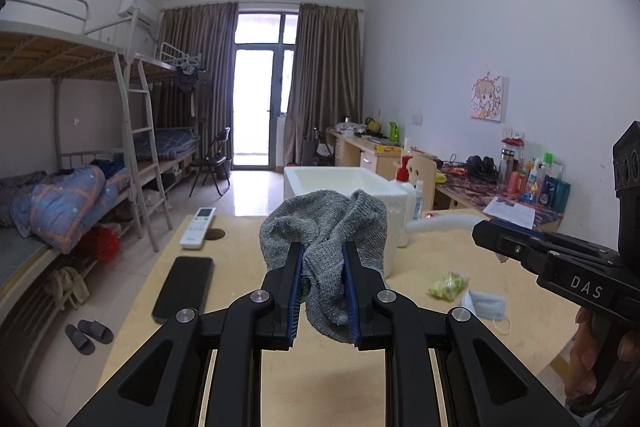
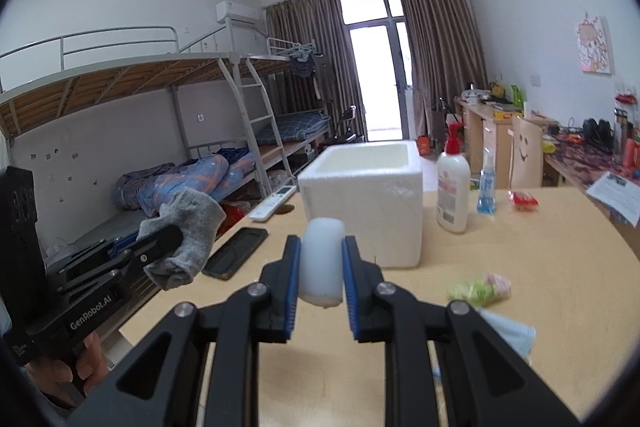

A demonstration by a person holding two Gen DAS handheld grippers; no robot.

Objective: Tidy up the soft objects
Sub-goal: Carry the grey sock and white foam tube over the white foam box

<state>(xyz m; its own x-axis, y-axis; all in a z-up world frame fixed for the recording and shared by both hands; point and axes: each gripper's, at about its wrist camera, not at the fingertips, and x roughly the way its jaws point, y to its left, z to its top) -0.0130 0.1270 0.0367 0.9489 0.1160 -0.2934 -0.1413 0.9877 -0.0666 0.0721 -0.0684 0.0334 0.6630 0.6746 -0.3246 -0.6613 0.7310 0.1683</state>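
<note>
**Both grippers loaded, foam box not yet reached**

Table [image 2: 520, 251]: pale wood top, carrying everything below. Clutter at its far side is not involved.

White foam box [image 2: 366, 203]: open-topped, upright near the table's middle, ahead of both grippers. Interior looks empty from the right wrist view, though its floor is hidden. I judge it to be the collection bin.

Grey sock [image 1: 324, 235]: bunched, lifted clear of the table, hanging from the left gripper [image 1: 322, 287], whose jaws are clamped on its middle.

White soft roll [image 2: 322, 263]: squashy translucent cylinder, pinched between the jaws of the right gripper [image 2: 321, 283]; also off the table.

Left on the table, near the right gripper: a green-and-pink soft packet [image 2: 478, 289] and a blue face mask [image 2: 508, 333], just beside each other.

Step in hand (judgement): carry phase, both items held short of the box.

Next move calls for: bringing each gripper over the box opening, one at a time to avoid collision, then releasing. The sock's dangling end may catch the rim.
</note>
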